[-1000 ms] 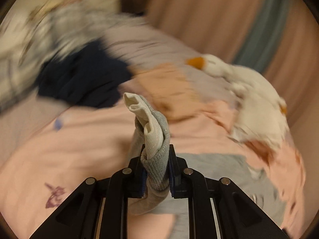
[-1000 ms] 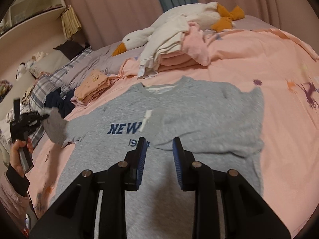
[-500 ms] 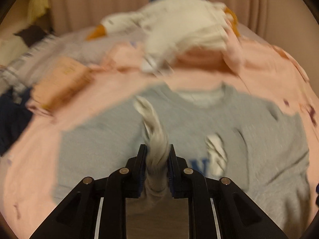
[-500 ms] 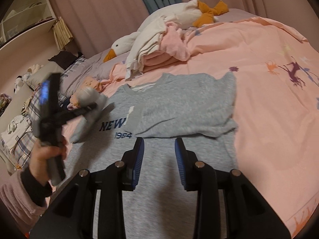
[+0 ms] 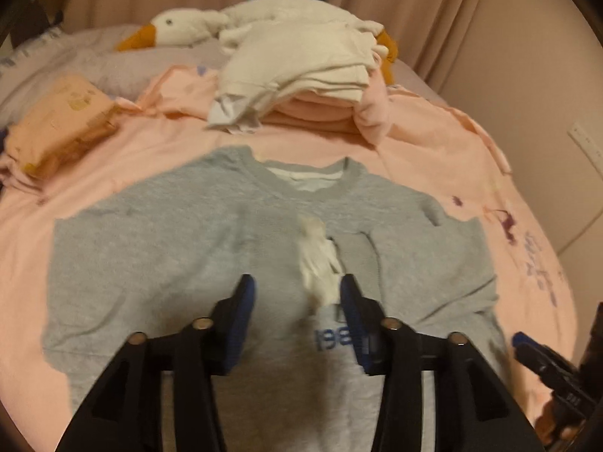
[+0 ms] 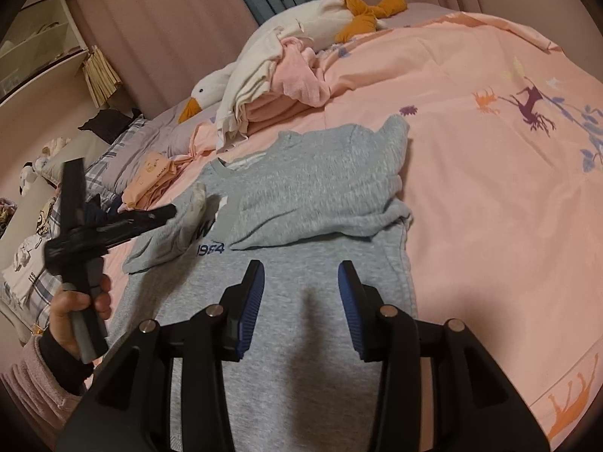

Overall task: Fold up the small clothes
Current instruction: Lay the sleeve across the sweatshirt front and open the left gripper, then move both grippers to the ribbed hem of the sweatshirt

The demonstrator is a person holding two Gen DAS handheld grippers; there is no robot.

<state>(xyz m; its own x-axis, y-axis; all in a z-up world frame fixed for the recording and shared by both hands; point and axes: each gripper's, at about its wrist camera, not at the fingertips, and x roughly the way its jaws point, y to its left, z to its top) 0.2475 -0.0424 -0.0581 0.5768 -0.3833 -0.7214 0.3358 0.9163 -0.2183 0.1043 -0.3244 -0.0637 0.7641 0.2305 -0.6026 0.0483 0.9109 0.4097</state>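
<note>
A grey sweatshirt with blue print lies face up on the pink bed cover, its neck toward the plush goose. One sleeve is folded in across the chest; the other sleeve has its cuff and white lining showing near the chest print.

The left tongs hang over the chest of the sweatshirt, their jaws opening. The white-lined cuff sits between the blue pads, close to one pad; whether it touches that pad cannot be told through the blur. In the right wrist view the person's hand grips the handle of these tongs.

The right tongs hover over the lower body of the sweatshirt, jaws opening, nothing between them.

Beyond the neckline sits a stack of folded white and pink clothes, and to one side a folded peach garment.
</note>
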